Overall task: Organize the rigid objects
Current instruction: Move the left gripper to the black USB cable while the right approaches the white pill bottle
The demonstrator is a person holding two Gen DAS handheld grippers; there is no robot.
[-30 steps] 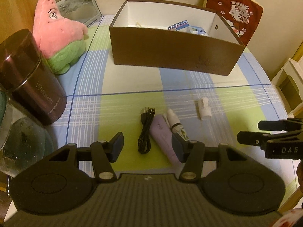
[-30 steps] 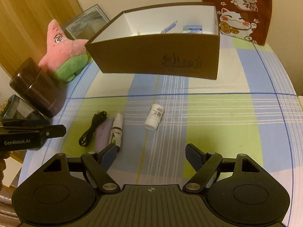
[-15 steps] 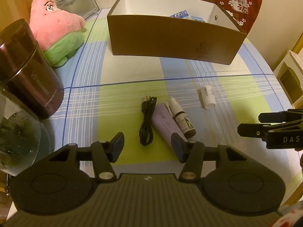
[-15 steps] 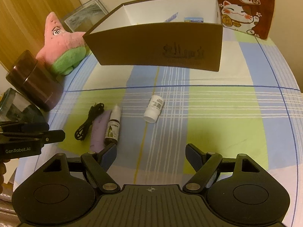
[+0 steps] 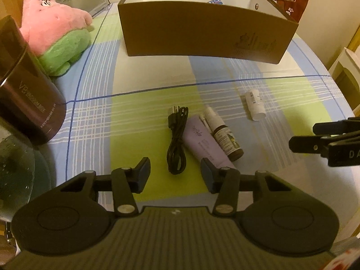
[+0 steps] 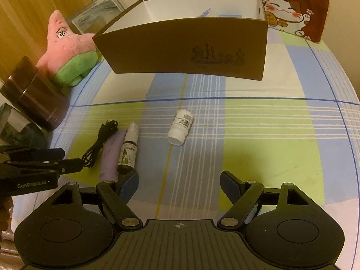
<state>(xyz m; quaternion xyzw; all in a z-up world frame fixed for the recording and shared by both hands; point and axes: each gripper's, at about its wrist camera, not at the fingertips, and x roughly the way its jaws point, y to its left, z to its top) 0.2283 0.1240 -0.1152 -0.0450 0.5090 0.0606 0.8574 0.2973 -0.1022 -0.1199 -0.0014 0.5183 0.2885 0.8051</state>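
Note:
On the checked cloth lie a coiled black cable [image 5: 176,140] [image 6: 99,144], a lilac tube [image 5: 203,142] [image 6: 110,157], a small dark dropper bottle [image 5: 223,136] [image 6: 128,149] and a white pill bottle [image 5: 255,106] [image 6: 180,127]. Behind them stands an open brown box [image 5: 202,34] [image 6: 186,51] holding a few small packets. My left gripper [image 5: 175,174] is open and empty, just short of the cable and tube. My right gripper [image 6: 180,183] is open and empty, short of the white bottle.
A pink and green starfish plush [image 5: 56,36] [image 6: 69,51] and a dark cylindrical canister [image 5: 24,85] [image 6: 33,94] stand at the left. A glass vessel [image 5: 13,168] sits at the near left. A red cat cloth [image 6: 290,6] hangs behind the box.
Both grippers have moved forward and lower toward the objects; the box and items look larger. Both stay open and nothing has been touched.

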